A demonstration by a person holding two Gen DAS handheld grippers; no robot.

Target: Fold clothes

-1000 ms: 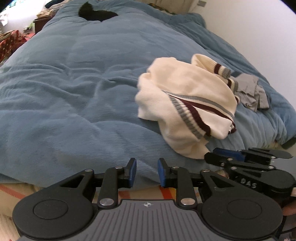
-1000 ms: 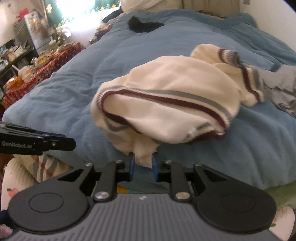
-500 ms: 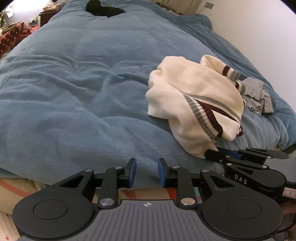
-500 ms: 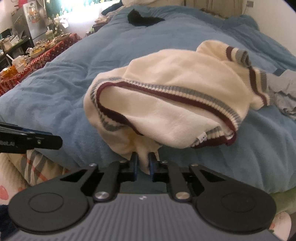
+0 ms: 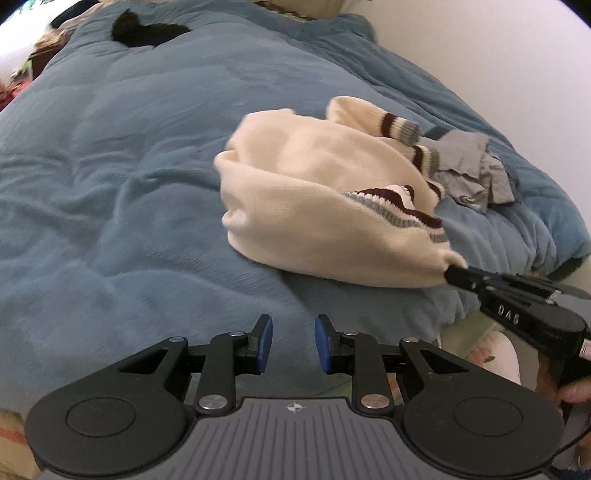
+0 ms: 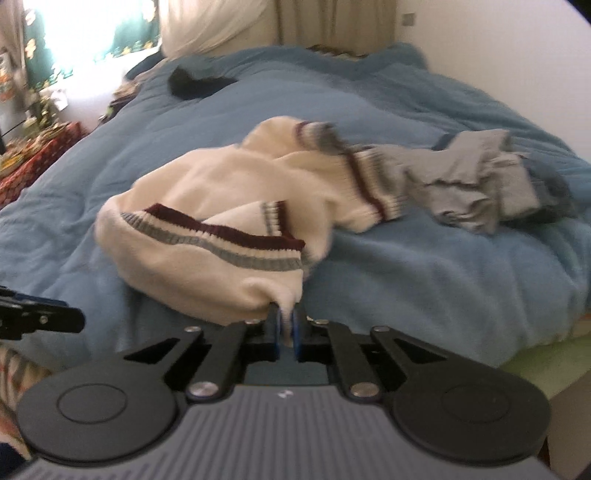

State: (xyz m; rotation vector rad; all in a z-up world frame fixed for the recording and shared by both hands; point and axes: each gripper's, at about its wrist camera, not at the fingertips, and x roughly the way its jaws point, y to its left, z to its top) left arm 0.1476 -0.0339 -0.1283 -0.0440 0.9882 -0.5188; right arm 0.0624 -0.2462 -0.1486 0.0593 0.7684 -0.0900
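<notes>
A cream sweater [image 5: 314, 206] with maroon and grey striped trim lies crumpled on the blue duvet [image 5: 129, 166]. My right gripper [image 6: 284, 328] is shut on the sweater's near edge [image 6: 221, 266] and pulls it taut toward the bed's front; it shows at the right of the left wrist view [image 5: 458, 275]. My left gripper [image 5: 291, 343] is open and empty, hovering over the duvet to the left of the sweater. Its tip shows at the left of the right wrist view [image 6: 55, 319].
A crumpled grey garment [image 5: 469, 170] lies just behind the sweater, near the bed's right edge [image 6: 480, 184]. A black item [image 5: 144, 31] lies at the far end of the bed. A white wall runs along the right. Cluttered furniture stands at the far left [image 6: 33, 162].
My right gripper has pulled the sweater's edge down and toward the bed's front, stretching the sweater flatter. My left gripper has moved forward over the duvet, still open.
</notes>
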